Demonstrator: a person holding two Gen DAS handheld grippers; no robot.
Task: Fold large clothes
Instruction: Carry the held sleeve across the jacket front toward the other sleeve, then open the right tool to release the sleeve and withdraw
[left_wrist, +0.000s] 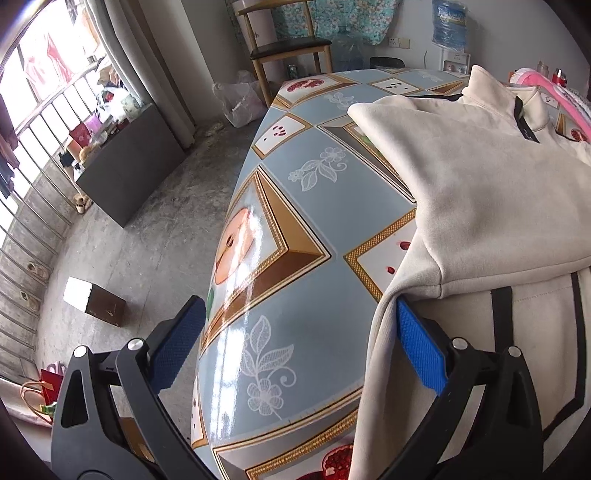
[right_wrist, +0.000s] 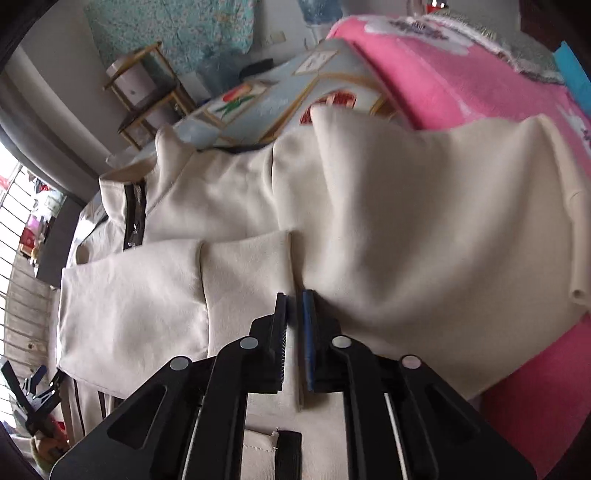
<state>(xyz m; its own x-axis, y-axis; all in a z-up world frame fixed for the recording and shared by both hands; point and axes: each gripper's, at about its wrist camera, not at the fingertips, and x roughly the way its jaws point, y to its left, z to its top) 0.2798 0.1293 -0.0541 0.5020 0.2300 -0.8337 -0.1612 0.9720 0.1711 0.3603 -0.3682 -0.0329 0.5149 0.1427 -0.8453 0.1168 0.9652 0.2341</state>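
Note:
A large cream jacket (left_wrist: 480, 177) with black trim and a zip lies on the table, one sleeve folded across its body (right_wrist: 140, 295). My left gripper (left_wrist: 299, 306) is open over the table's near left corner. Nothing is between its pads, and the jacket's hanging edge drapes against the right finger (left_wrist: 421, 347). My right gripper (right_wrist: 295, 306) points down onto the jacket (right_wrist: 406, 221). It is shut on a thin fold of the cream fabric, which shows as a strip between the pads. The cloth to the right of it bulges upward.
The table (left_wrist: 295, 229) has a glossy blue patterned cover, and its left edge drops to a concrete floor. A pink cloth (right_wrist: 461, 92) lies along the jacket's far side. A wooden chair (left_wrist: 291, 48), a water dispenser (left_wrist: 448, 26) and a small box (left_wrist: 96, 299) stand around it.

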